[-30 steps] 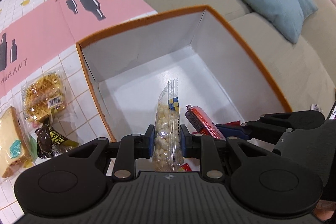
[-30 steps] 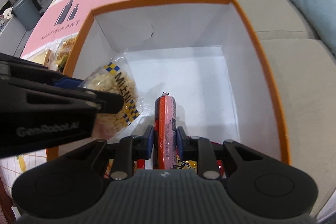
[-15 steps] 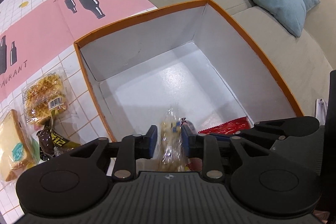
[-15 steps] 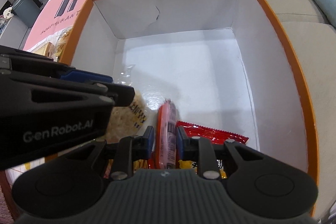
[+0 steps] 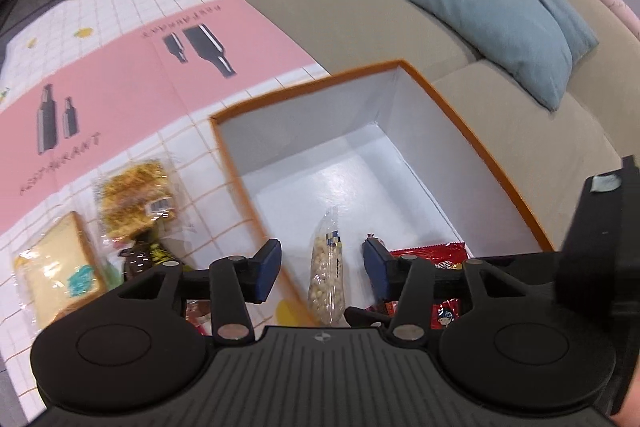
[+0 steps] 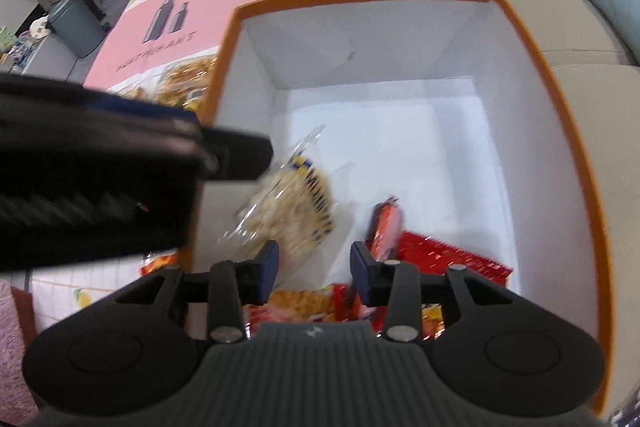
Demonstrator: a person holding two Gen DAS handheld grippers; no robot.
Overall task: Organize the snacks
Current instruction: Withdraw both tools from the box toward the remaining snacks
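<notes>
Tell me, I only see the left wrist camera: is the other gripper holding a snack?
Observer: No. The right gripper has nothing pinched and its jaws are opening. A pink sausage stick lies in the orange box, just past one finger.
Operator: What is the sausage lying on?
Observer: Its near end overlaps a red packet.
Operator: Is anything else hiding in there?
Observer: Yes, a yellow snack packet at the box's near end, below that gripper's fingers.

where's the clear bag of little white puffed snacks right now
The clear bag of white puffed snacks is inside the orange-rimmed white box, near its left wall, between the opening left gripper pads but untouched, beside the red sausage stick.
</notes>
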